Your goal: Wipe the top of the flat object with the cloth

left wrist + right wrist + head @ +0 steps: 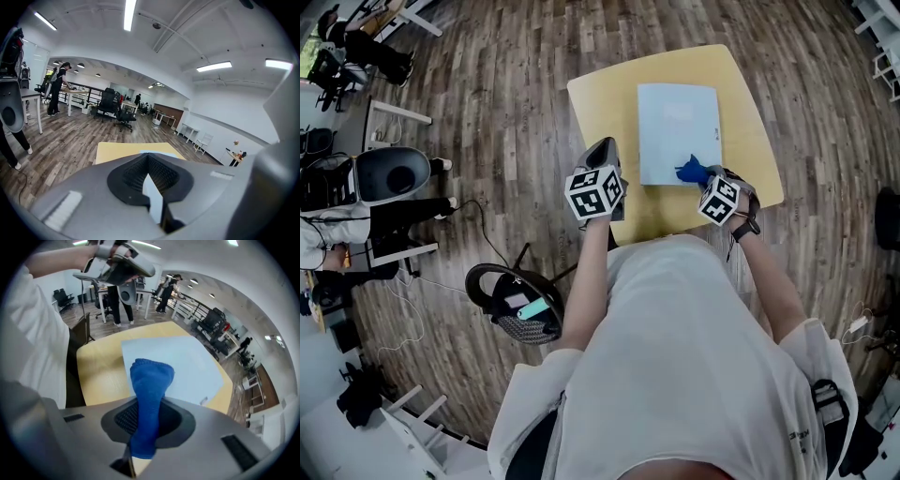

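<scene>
A pale blue flat sheet lies on the yellow table. The blue cloth hangs over the sheet's near edge, with my right gripper shut on it. In the right gripper view the cloth stands up out of the right gripper above the sheet. My left gripper hovers over the table's near left edge, shut with nothing in it. The left gripper view looks past the left gripper along the table, and a strip of the sheet shows.
A black chair base stands on the wood floor to my left. Desks and a seated person are at the far left. Office chairs and a standing person are far across the room.
</scene>
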`<state>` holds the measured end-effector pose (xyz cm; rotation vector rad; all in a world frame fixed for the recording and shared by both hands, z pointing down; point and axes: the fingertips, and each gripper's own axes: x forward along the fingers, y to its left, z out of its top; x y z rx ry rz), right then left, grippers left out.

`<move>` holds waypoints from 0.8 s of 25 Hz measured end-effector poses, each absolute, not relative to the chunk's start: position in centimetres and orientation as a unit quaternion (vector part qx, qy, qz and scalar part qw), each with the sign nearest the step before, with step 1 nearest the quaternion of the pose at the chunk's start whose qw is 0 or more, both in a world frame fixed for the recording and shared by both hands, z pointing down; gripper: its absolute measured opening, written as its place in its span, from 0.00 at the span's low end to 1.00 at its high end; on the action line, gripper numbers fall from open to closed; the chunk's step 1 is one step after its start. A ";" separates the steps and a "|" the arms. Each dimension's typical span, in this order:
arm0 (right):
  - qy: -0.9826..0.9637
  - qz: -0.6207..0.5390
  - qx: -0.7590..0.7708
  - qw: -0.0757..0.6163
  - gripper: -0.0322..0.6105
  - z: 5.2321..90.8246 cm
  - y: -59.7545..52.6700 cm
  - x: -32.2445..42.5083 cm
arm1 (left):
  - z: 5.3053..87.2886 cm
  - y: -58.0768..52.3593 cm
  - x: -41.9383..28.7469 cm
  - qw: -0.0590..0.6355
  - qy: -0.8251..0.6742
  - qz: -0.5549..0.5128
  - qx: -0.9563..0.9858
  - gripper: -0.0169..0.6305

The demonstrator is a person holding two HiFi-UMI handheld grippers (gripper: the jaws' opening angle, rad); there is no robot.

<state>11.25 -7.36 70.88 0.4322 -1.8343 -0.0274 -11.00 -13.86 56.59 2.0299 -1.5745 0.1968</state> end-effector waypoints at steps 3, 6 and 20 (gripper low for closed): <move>-0.812 -0.047 0.135 0.566 0.16 70.3 -6.3 5.9 | 56.6 -12.9 -12.1 0.281 -0.604 0.066 0.743 0.03; -0.824 -0.076 0.095 0.553 0.16 70.8 -5.8 1.1 | 56.7 -11.9 -13.4 0.282 -0.622 0.059 0.729 0.03; -0.799 -0.139 0.046 0.583 0.16 73.5 -4.5 0.4 | 57.3 -8.5 -14.7 0.291 -0.652 0.052 0.698 0.03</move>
